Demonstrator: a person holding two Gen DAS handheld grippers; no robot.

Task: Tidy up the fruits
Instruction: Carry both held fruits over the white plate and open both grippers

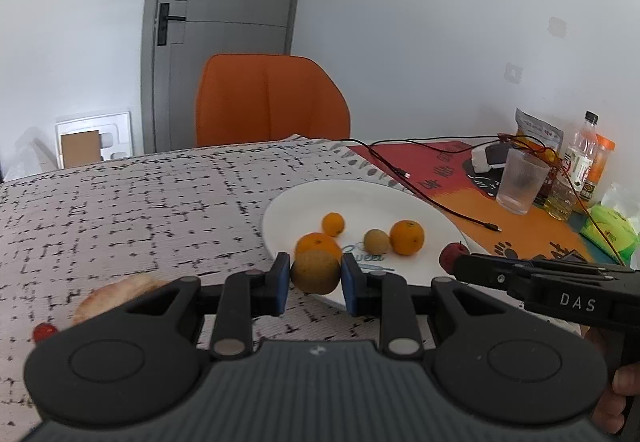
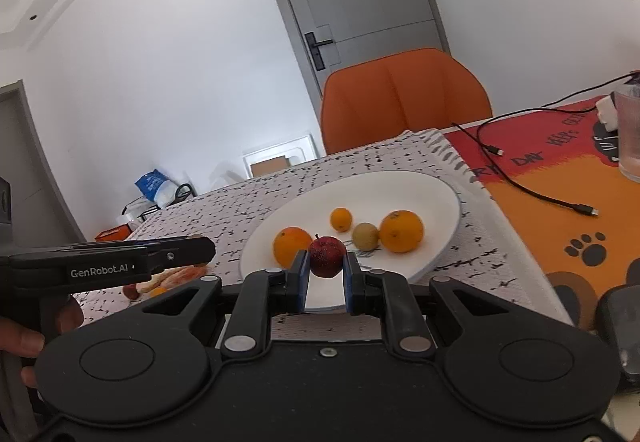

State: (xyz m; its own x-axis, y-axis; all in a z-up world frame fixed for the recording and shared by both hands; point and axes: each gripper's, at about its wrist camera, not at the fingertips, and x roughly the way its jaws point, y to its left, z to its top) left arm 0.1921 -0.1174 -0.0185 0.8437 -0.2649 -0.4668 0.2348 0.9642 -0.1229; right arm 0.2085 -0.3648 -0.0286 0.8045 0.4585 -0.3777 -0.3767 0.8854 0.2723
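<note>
- The plate [image 2: 440, 198] on the table [image 1: 120, 202] holds three oranges [image 2: 401, 231] and a kiwi [image 2: 365, 236].
- The left gripper [image 1: 315, 278] is clamped on a second kiwi [image 1: 315, 271] at the plate's near rim.
- The right gripper [image 2: 327, 274] is clamped on a red apple [image 2: 327, 256] over the plate.

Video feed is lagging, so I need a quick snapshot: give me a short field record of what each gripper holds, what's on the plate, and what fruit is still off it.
left gripper: shut on a brownish-green round fruit, at the plate's near edge
right gripper: shut on a small red fruit, over the plate's near edge
plate: white, on the patterned tablecloth
fruit on plate: three oranges, one brownish-green fruit
off plate: a small red fruit and a pale orange-pink item, blurred, on the cloth
</note>
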